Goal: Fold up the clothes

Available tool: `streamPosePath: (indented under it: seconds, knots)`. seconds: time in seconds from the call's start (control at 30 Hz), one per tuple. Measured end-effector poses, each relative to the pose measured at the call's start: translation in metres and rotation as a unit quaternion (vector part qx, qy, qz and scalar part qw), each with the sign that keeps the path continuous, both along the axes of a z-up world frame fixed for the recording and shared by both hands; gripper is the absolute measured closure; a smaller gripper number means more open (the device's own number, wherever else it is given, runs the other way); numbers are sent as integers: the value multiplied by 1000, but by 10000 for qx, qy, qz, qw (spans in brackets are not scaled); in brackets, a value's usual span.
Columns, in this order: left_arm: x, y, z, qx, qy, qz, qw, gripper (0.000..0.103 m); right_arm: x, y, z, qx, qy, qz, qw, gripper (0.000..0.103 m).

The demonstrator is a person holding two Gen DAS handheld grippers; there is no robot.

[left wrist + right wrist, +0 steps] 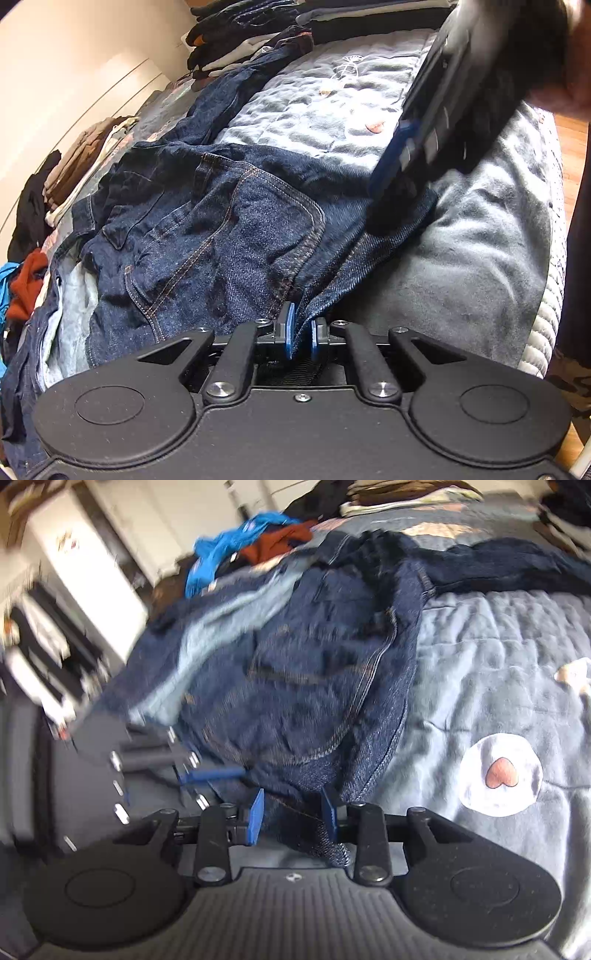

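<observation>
on a grey quilted bedspread, heavy, limp dark blue denim jeans hang by their hem, pinched in the nearly closed left gripper and bunched between the part-open jaws of the right gripper.

jeans: 1 | claws: 2 — left claw, right claw | bedspread: 1

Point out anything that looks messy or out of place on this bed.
The dark jeans lie bunched and rumpled on the grey blanket, not flat. Beyond them a blue garment and a rust-coloured one sit in a loose heap, unlike the folded stacks.
</observation>
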State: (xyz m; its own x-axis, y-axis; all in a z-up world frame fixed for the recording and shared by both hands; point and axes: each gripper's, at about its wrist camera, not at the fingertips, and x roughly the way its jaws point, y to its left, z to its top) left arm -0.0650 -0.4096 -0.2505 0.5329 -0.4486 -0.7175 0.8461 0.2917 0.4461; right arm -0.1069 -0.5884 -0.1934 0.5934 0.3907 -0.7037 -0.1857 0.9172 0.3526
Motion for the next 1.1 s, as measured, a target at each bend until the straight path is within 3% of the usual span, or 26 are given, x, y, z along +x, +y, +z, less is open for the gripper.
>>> streamPosePath:
  seconds: [0.1,0.23,0.33,0.43,0.57,0.67,0.73,0.93,1.1]
  knots:
    - [0,-2,-3,30,-40,10,10000,93,3,12,-15,-479,14,147,9987,71]
    - [1,-1,-2,6,-40,28,10000,93,8,8,-26,-327,-4,47,9995,71]
    - [0,2,4,-65,6,23,10000,91,8,-9,-26,267,127,-230,9993,71]
    - [3,6,11,-166,153,75,9997,84,3,-33,-20,984,319,-560,9931,74]
    - [3,3,4,-53,120,48,9999,83,-9,-19,-14,465,191,-371,9980,74]
    - [3,3,1,-24,52,35,10000,83,-4,-7,-27,-99,118,-335,9993,75]
    - [5,5,3,-70,89,48,9999,83,-1,-9,-32,-81,59,-403,9991,75]
    - [11,30,41,-498,550,195,9970,79,-15,-33,-4,617,-185,-892,9939,72]
    - [25,54,74,-1319,1014,368,9854,79,-29,-22,33,138,-533,-600,9967,72]
